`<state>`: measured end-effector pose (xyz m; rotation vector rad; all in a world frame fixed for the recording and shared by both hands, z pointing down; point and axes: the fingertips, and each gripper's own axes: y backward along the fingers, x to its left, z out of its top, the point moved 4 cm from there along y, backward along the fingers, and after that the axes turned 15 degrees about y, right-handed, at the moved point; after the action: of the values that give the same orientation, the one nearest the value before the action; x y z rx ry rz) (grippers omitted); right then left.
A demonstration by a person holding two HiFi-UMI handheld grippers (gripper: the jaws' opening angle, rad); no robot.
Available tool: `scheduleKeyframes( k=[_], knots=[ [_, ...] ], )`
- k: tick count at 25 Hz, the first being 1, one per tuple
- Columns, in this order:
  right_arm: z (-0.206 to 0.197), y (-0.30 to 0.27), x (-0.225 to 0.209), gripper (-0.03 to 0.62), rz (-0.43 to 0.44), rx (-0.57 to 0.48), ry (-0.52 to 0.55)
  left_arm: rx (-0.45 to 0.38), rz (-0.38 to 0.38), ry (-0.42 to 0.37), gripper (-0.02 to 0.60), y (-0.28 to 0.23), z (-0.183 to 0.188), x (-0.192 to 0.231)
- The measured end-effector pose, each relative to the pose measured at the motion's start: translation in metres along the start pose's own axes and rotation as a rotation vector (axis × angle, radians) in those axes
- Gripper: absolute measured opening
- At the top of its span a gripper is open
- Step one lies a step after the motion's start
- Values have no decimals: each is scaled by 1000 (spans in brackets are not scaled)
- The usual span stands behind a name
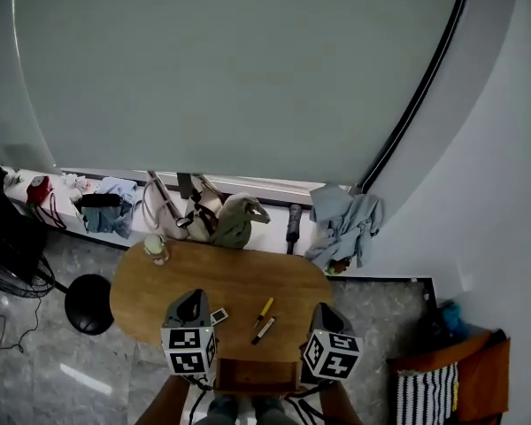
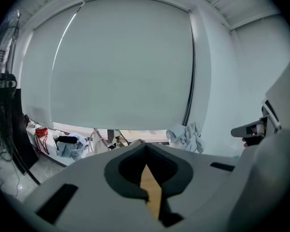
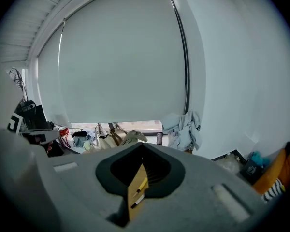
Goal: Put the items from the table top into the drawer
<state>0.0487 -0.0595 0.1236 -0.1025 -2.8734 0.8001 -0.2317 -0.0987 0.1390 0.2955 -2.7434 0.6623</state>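
An oval wooden table (image 1: pixel 239 277) carries a yellow pen (image 1: pixel 264 309), a black-and-white marker (image 1: pixel 263 330), a small white item (image 1: pixel 219 315) and a pale jar (image 1: pixel 157 249) at its far left. A wooden drawer (image 1: pixel 257 374) juts out under the near edge, between the two grippers. My left gripper (image 1: pixel 192 304) hovers over the table's near left, jaws shut and empty. My right gripper (image 1: pixel 326 311) is over the near right edge, also shut and empty. Through the slit in the right gripper (image 3: pixel 142 151) I see the yellow pen (image 3: pixel 141 185) and the marker (image 3: pixel 137 200). The left gripper (image 2: pixel 146 153) shows only bare tabletop (image 2: pixel 152 192).
Bags (image 1: pixel 203 215) and heaped clothes (image 1: pixel 345 224) line the window sill behind the table. A black round stool (image 1: pixel 88 304) stands at the left with a fan (image 1: pixel 9 255) beyond it. A chair with a striped cushion (image 1: pixel 447 383) is at the lower right.
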Motion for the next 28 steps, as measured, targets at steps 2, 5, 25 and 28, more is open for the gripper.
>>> scheduleKeyframes(
  k=[2,5,25,28],
  knots=[
    [-1,-9,0,5,21,11,14,12,19,11,-5,-1,-6,0],
    [-4,-19,-5,5,47,27,24,30,48,25,-5,-1,-17,-1],
    [-117,-115,38,5,177,202,49,190,201,136,-5,-41,-155,63],
    [-147,-130,49,5,189,230,48,205,215,156,-5,-52,-186,78]
  ],
)
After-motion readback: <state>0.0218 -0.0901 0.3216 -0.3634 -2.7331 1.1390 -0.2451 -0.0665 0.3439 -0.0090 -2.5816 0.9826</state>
